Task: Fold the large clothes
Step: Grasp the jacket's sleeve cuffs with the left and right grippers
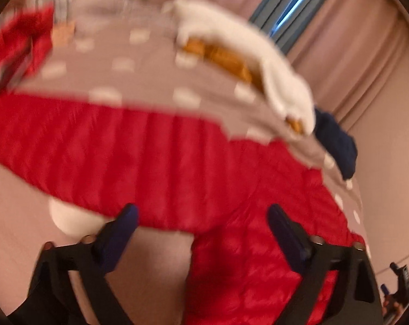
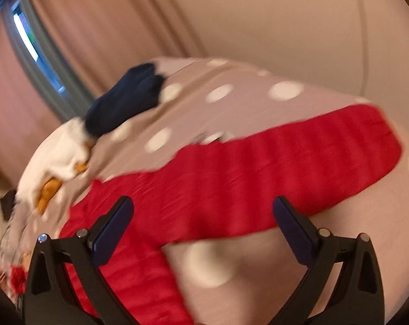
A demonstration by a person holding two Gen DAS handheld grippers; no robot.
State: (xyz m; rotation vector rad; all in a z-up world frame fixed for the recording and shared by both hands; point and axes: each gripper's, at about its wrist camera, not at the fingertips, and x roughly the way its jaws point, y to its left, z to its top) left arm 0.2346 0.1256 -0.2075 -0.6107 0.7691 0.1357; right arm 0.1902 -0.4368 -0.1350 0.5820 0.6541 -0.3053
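Red quilted puffer jacket [image 1: 155, 157] lies spread flat on the bed, over a taupe bedspread with white polka dots [image 1: 139, 70], and both of my tools hang above its near edge. My left gripper [image 1: 201, 222] has its jaws standing wide with nothing between them — the jacket's hem runs just past the blue-padded fingertips [image 1: 128, 216], below them and not touched. My right gripper [image 2: 203, 212] is spread just as wide and holds nothing either; from its camera the jacket [image 2: 231, 168] stretches as a long ribbed band across the gap between the fingers, its hem crossing just beyond the tips.

Bare bedspread lies on my side of the hem in both views. Beyond the jacket the spread is open for a stretch, then crowded: a white fleecy garment with a mustard-orange lining [image 1: 231, 43] lies along the far edge, a dark navy garment [image 1: 337, 146] just beside it, and more red fabric [image 1: 12, 51] at the far left of the left camera's view. Pink curtains [image 2: 90, 32] hang behind the bed. Both pictures are blurred.
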